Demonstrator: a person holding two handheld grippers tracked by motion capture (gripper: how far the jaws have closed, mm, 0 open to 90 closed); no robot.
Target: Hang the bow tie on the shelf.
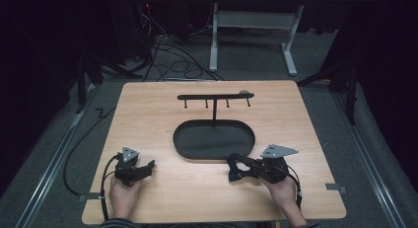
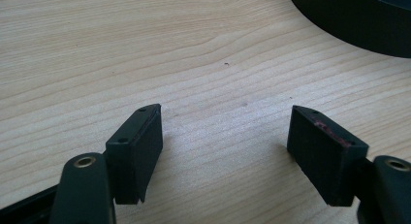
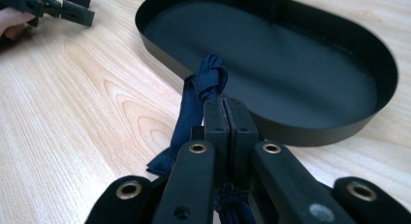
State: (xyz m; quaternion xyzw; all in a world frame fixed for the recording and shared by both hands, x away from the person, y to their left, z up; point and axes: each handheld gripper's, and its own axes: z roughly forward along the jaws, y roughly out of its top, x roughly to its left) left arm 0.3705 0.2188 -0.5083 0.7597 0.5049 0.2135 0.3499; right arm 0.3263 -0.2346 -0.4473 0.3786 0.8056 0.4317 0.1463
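In my right gripper view, the dark blue cloth strap (image 3: 201,95) runs down between my pressed-together jaws, so its lower part is hidden and cut off by the bottom edge. My left gripper view catches just a curved slice of the black tray (image 2: 358,20), cut by the top right corner. From above, the rack (image 1: 215,96) pegs are too small to make out.

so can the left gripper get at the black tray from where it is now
Probably yes. The left gripper sits open on bare table, holding nothing, and the wood between it and the tray has nothing on it. The right gripper, shut on a dark blue strap, is at the tray's other end.
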